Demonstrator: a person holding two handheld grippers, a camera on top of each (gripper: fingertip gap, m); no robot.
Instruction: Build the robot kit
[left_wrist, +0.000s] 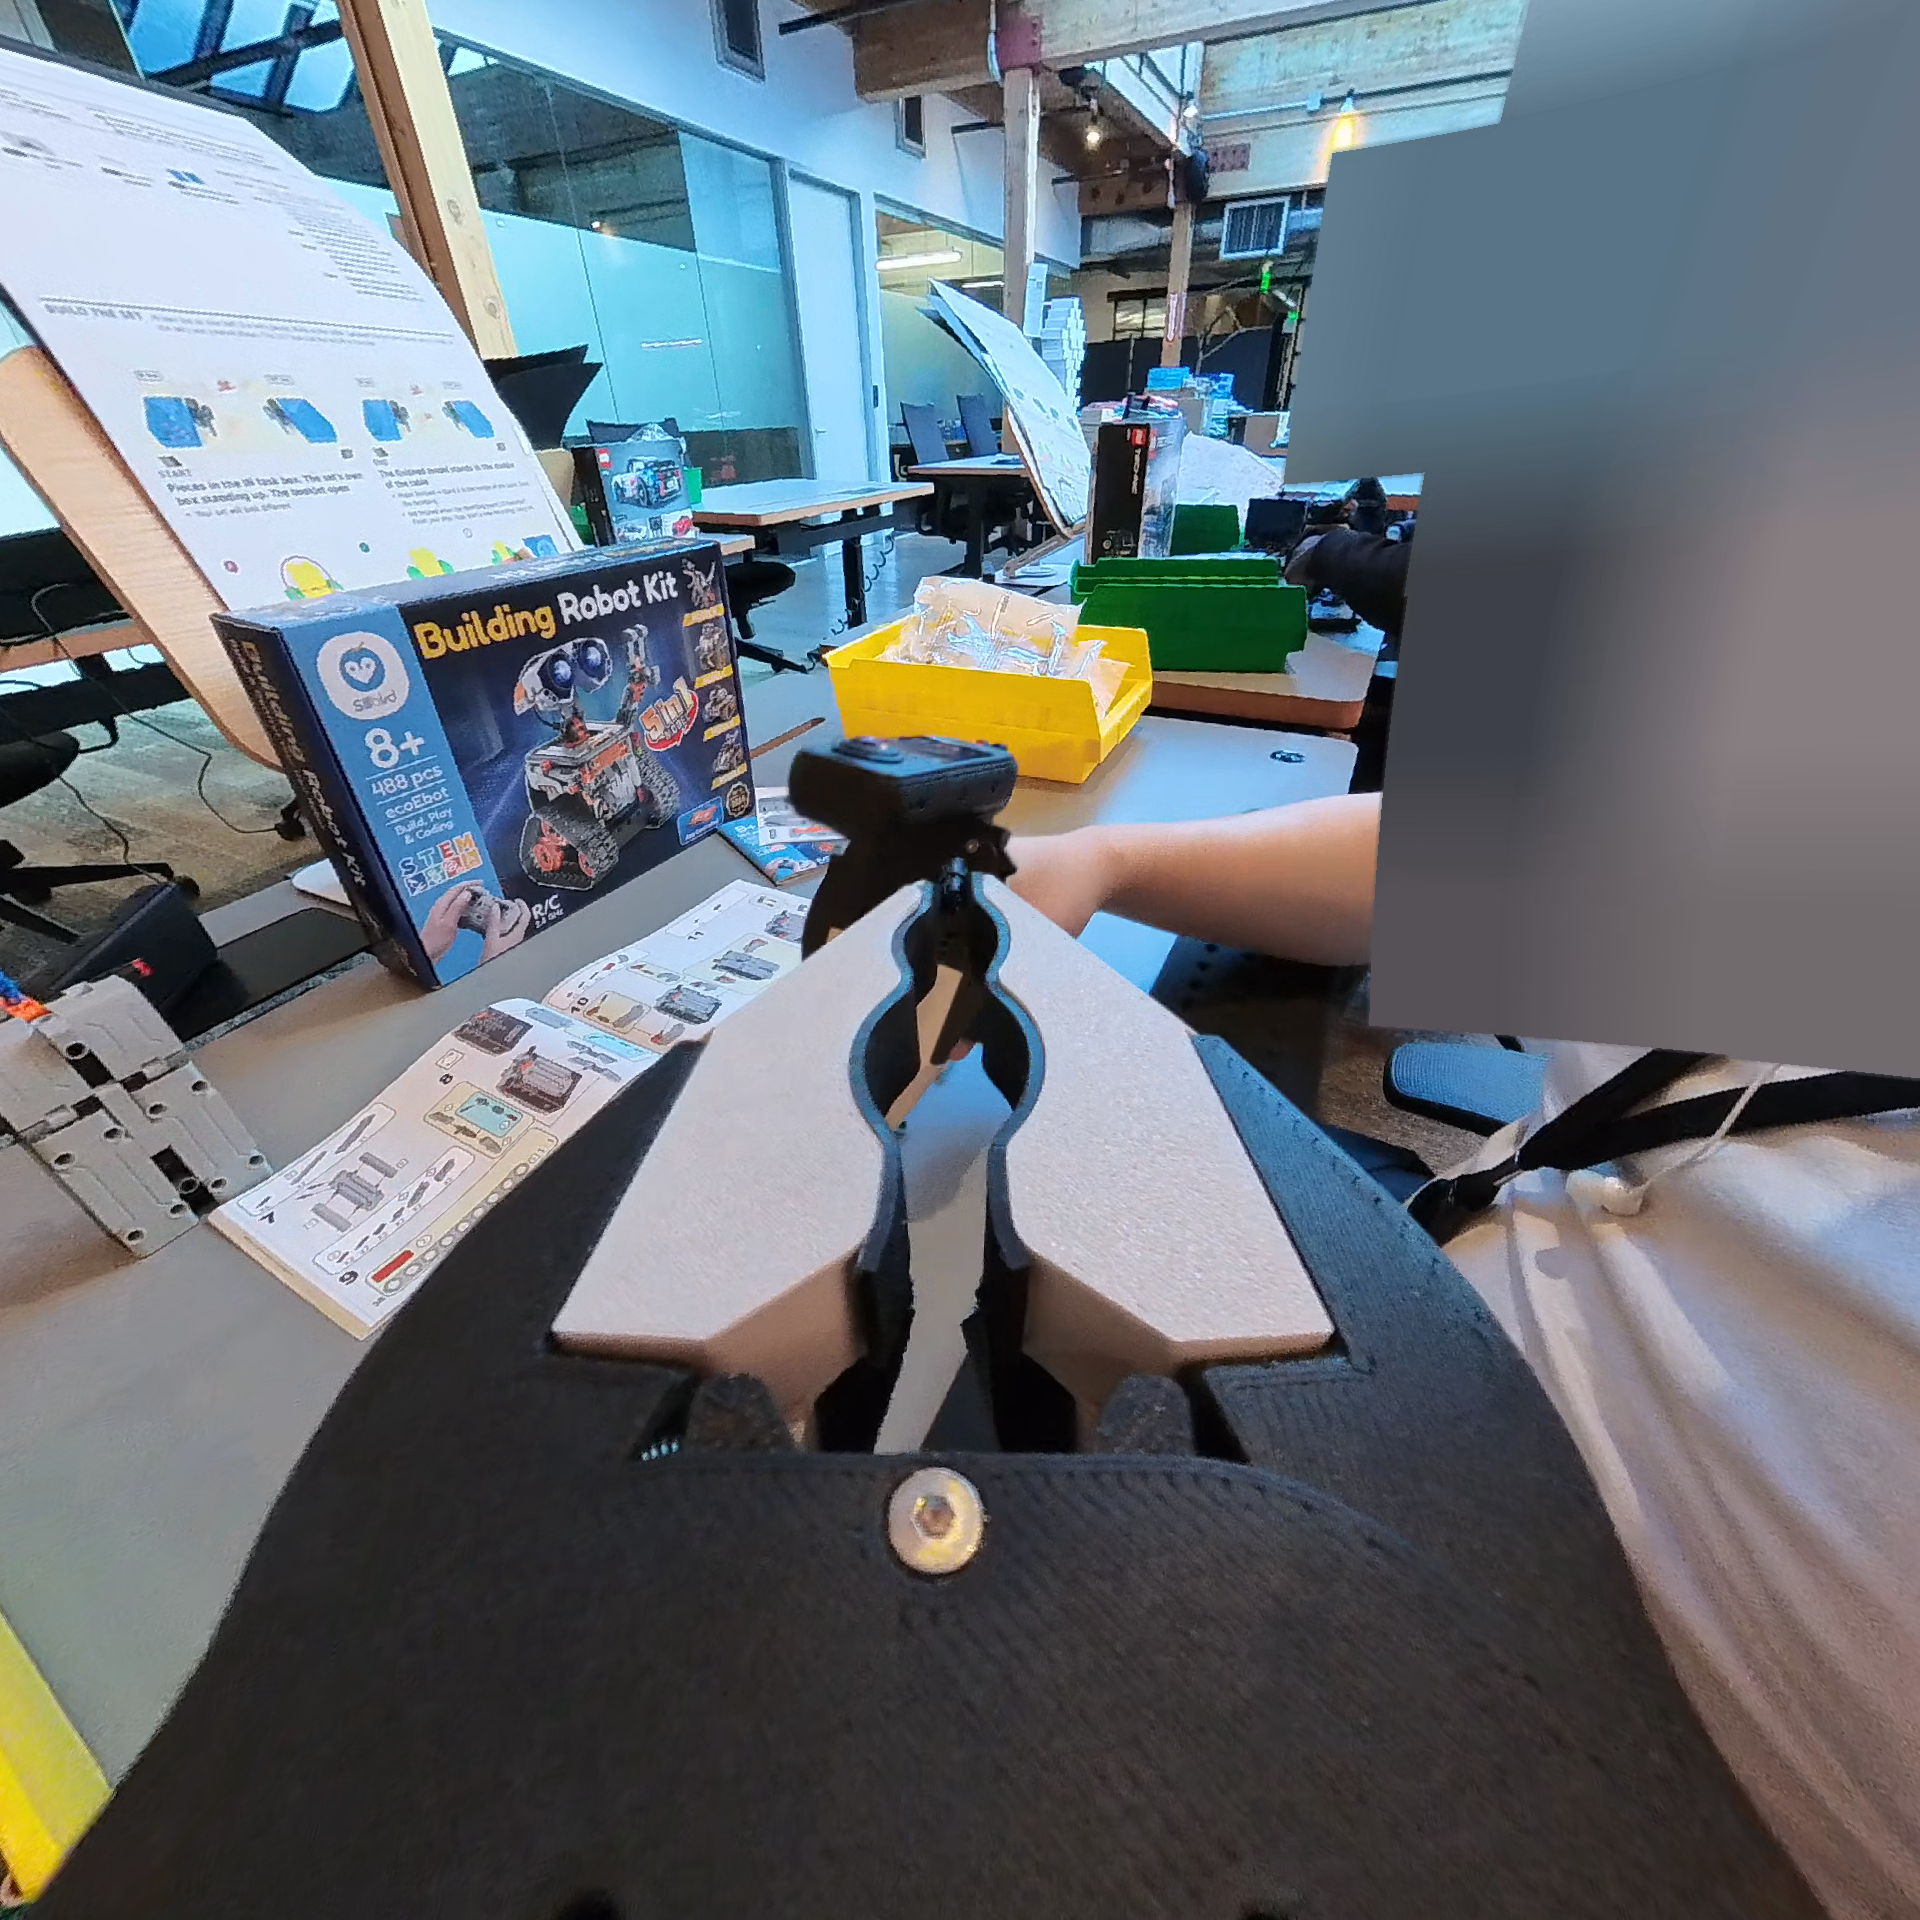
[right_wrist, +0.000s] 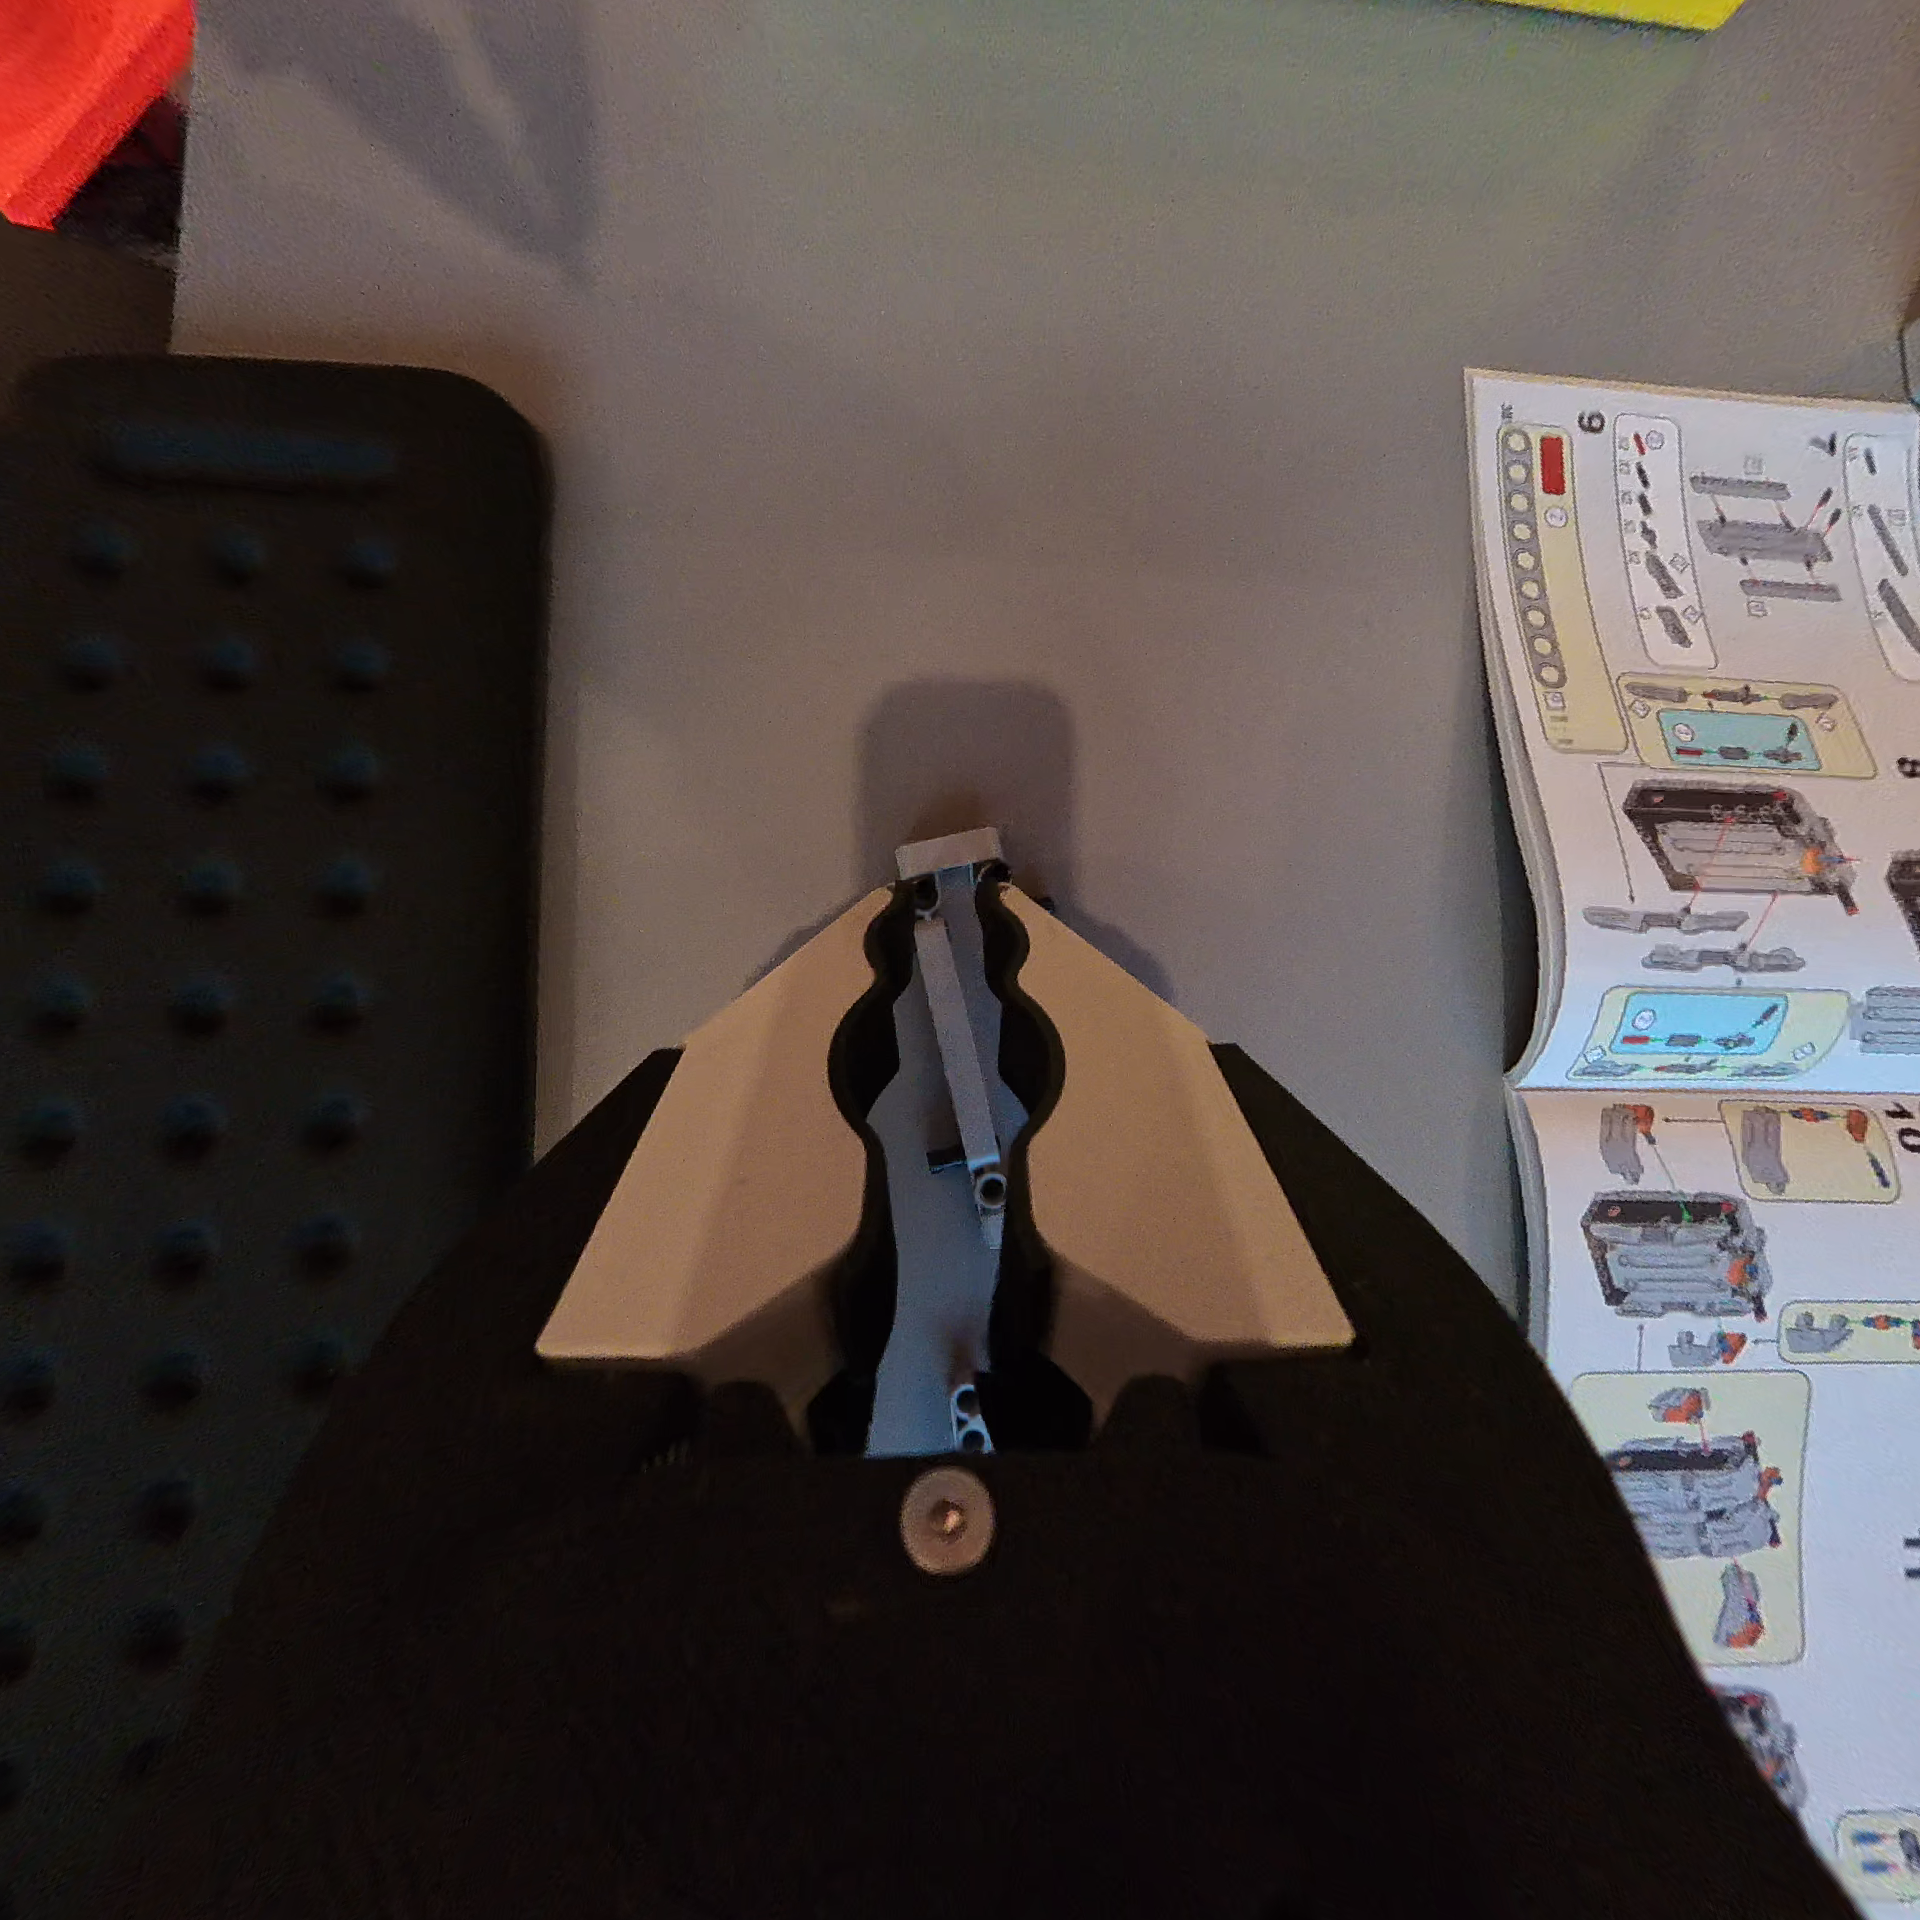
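Observation:
My left gripper (left_wrist: 951, 909) is shut with nothing visible between its beige fingers (left_wrist: 758, 1122). It is held above the grey table (left_wrist: 156, 1403) and points at the other gripper's camera (left_wrist: 904, 774) and a person's forearm (left_wrist: 1195, 873). My right gripper (right_wrist: 951, 883) is shut on a light grey holed beam (right_wrist: 961, 1039). The beam runs back between the fingers, and its end (right_wrist: 948, 852) pokes out past the tips. It hangs just above the bare grey table (right_wrist: 935, 416), casting a shadow there.
An open instruction booklet (left_wrist: 499, 1091) (right_wrist: 1704, 935) lies on the table. A grey holed-beam assembly (left_wrist: 94, 1122) sits at the left, with a robot kit box (left_wrist: 488, 748) behind. A yellow bin (left_wrist: 987, 717) holds bags, with green bins (left_wrist: 1195, 613) beyond. A black studded mat (right_wrist: 239, 831) lies left of my right gripper. Spacing between my two grippers at the tips: around 25 cm.

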